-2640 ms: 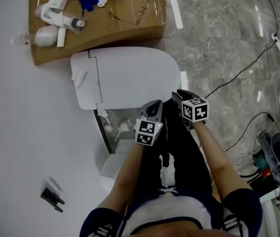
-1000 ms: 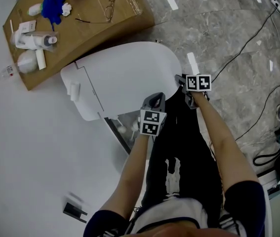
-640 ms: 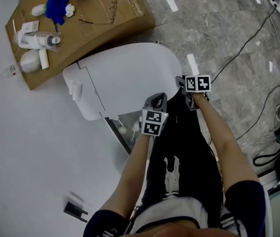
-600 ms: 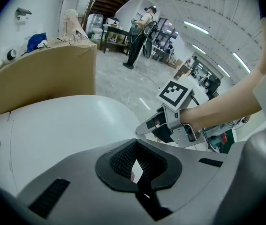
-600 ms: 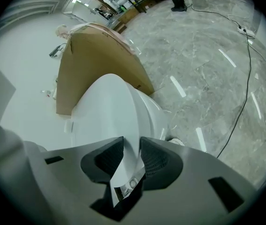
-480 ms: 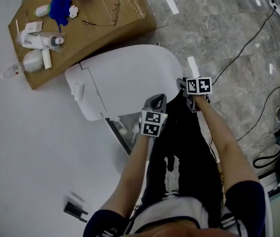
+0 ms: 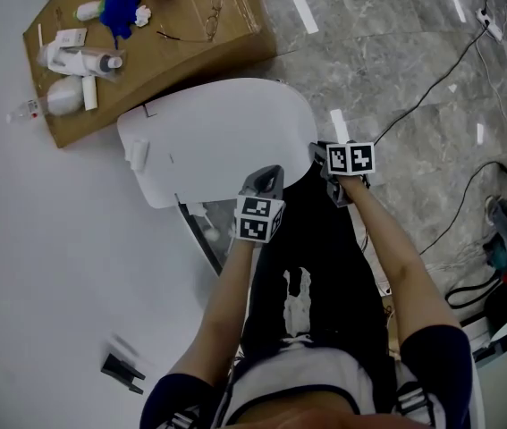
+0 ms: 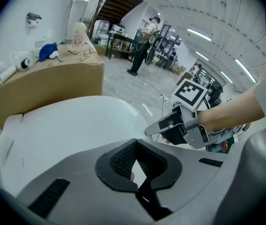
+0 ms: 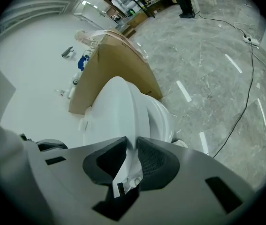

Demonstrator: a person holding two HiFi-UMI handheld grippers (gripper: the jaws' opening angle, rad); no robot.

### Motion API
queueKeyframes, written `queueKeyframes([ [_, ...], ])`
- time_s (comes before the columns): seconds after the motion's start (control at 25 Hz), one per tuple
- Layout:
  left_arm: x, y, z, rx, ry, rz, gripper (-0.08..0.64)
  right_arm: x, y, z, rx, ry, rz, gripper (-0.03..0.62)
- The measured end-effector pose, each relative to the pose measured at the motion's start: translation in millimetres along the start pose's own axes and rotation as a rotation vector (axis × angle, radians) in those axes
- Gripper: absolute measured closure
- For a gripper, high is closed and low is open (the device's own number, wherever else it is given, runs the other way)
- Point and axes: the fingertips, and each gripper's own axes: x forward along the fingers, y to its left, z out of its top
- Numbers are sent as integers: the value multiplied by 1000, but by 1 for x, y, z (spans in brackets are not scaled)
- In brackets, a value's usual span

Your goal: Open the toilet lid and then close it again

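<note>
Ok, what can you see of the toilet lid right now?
The toilet lid is white, smooth and glossy like plastic, with a rounded front. It is tilted up off the bowl. The right gripper, whose jaws have just been closing, pinches its front rim; the shut left gripper sits at that edge too.

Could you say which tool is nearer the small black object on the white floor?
Left. The left tool, at the toilet lid, stands closer to the black object; the right tool, jaws just closing on the lid, is farther right.
</note>
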Motion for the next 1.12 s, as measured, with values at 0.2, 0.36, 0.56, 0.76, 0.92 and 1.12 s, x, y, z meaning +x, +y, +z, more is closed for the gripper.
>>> queueKeyframes([
  [0.2,-17,-12,8,11,-19,-8,554,-24,28,-1,-13,-17,36,529],
  [0.36,-25,-14,11,27,-25,5,554,-35,47,0,-18,-37,70,535],
  [0.56,-39,-20,18,44,-32,17,554,-51,70,2,-31,-57,121,541],
  [0.76,-57,-26,23,54,-53,26,554,-68,97,2,-54,-62,170,548],
  [0.92,-78,-25,33,54,-84,39,554,-81,123,2,-75,-67,207,549],
  [1.12,-108,-15,42,60,-111,62,554,-90,146,2,-108,-54,227,552],
])
